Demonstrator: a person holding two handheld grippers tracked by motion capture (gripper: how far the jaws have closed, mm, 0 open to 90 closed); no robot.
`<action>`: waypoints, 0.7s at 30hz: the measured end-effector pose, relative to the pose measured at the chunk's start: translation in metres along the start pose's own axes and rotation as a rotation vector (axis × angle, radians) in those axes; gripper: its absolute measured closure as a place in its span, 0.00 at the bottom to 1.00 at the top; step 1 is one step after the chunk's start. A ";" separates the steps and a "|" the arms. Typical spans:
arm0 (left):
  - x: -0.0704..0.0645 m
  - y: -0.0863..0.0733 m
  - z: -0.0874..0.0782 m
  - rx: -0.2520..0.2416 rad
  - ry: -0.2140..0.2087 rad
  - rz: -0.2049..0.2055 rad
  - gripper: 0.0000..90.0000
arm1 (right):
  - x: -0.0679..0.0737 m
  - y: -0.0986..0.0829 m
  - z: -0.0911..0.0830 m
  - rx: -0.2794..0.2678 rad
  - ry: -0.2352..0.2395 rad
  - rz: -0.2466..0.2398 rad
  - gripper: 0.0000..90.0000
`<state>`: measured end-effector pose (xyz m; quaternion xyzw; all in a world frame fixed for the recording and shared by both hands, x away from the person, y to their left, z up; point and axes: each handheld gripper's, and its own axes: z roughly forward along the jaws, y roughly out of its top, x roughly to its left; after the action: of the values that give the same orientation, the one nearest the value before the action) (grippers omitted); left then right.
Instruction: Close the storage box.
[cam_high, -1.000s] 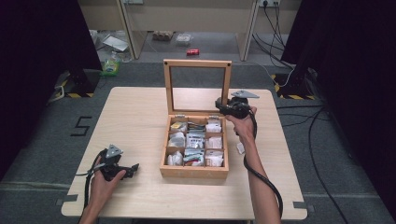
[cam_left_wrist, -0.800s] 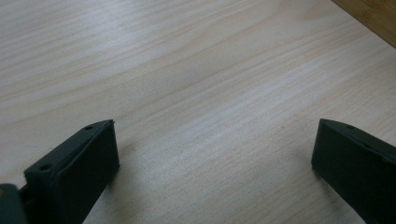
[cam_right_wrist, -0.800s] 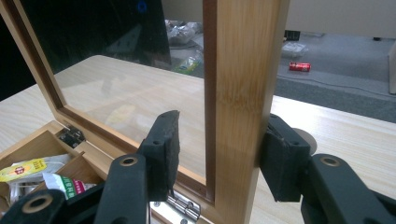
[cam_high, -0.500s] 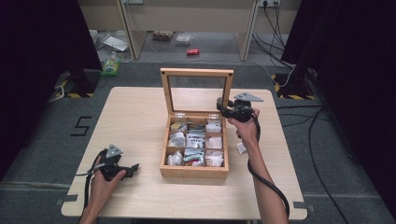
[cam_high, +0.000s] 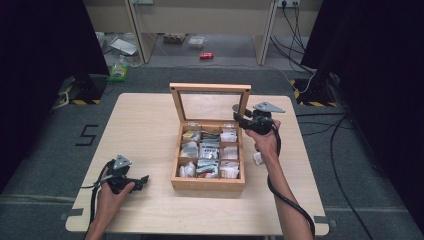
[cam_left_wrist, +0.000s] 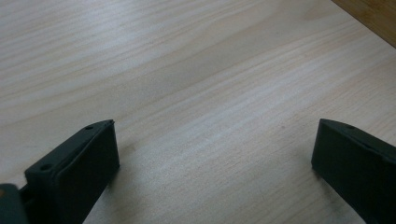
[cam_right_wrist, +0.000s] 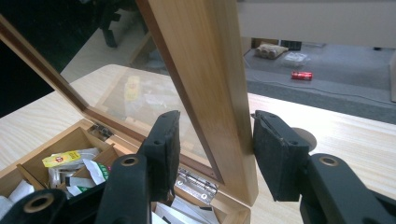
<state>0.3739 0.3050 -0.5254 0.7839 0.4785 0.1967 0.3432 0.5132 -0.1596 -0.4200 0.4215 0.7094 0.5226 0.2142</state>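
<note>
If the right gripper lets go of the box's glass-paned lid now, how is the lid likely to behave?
The lid stands about upright on metal hinges, so it would probably swing rather than slide. Its wooden frame looks stiff between the right gripper jaws. The clear pane may crack if it slams. The wooden box could tip backward.

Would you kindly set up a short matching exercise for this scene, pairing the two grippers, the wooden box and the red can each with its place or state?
Things:
1. left gripper
2. right gripper
3. wooden box
4. red can

Places or states:
A. lying on the floor beyond the table
B. jaws on either side of the lid's frame
C. open, low over bare tabletop
D. lid raised, compartments full of packets

Pairs: 1-C, 2-B, 3-D, 4-A
</note>
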 end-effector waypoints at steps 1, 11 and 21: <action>0.000 0.000 0.000 0.000 0.000 0.000 0.00 | 0.000 0.000 -0.001 0.000 -0.002 0.001 0.58; 0.000 0.000 0.000 -0.001 -0.001 0.000 0.00 | 0.003 0.004 -0.018 -0.008 0.010 0.039 0.65; 0.000 0.000 0.000 0.000 0.000 0.000 0.00 | 0.012 0.001 -0.028 0.015 0.003 0.020 0.64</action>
<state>0.3739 0.3050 -0.5253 0.7841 0.4784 0.1966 0.3430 0.4862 -0.1652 -0.4071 0.4295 0.7093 0.5200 0.2049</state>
